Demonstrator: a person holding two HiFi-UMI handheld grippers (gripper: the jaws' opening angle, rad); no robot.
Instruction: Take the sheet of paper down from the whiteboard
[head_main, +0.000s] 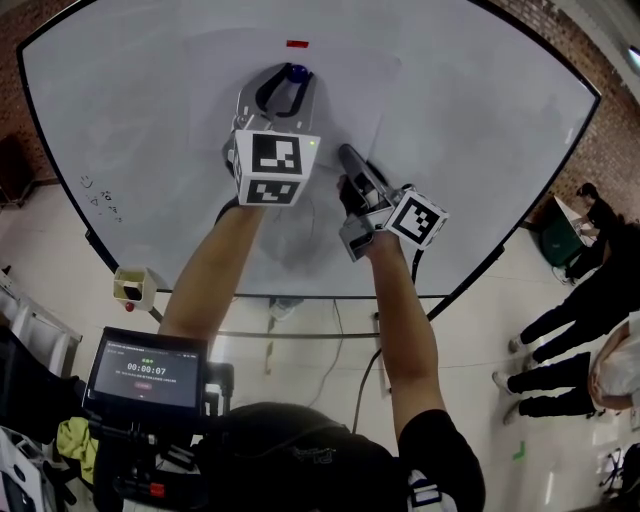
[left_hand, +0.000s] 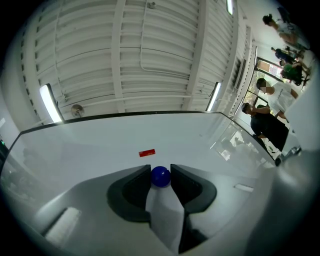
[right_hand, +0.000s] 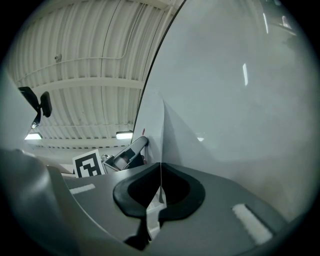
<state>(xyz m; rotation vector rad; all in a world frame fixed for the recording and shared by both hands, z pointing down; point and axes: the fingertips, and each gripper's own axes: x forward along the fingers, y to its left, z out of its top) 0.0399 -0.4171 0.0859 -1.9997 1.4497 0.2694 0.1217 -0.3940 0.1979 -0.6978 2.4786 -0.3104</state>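
A white sheet of paper lies flat on the whiteboard, pinned at its top by a round blue magnet. My left gripper points up at the board, its two pads pressed on either side of the blue magnet, with the paper under its jaws. My right gripper sits lower and to the right, shut on the sheet's edge. In the right gripper view the paper lifts off the whiteboard and runs edge-on into the closed right gripper.
A small red strip sticks to the board just above the magnet. Faint handwriting marks the board's left part. A small box sits by the board's lower left edge. People stand at the right; a screen is near me.
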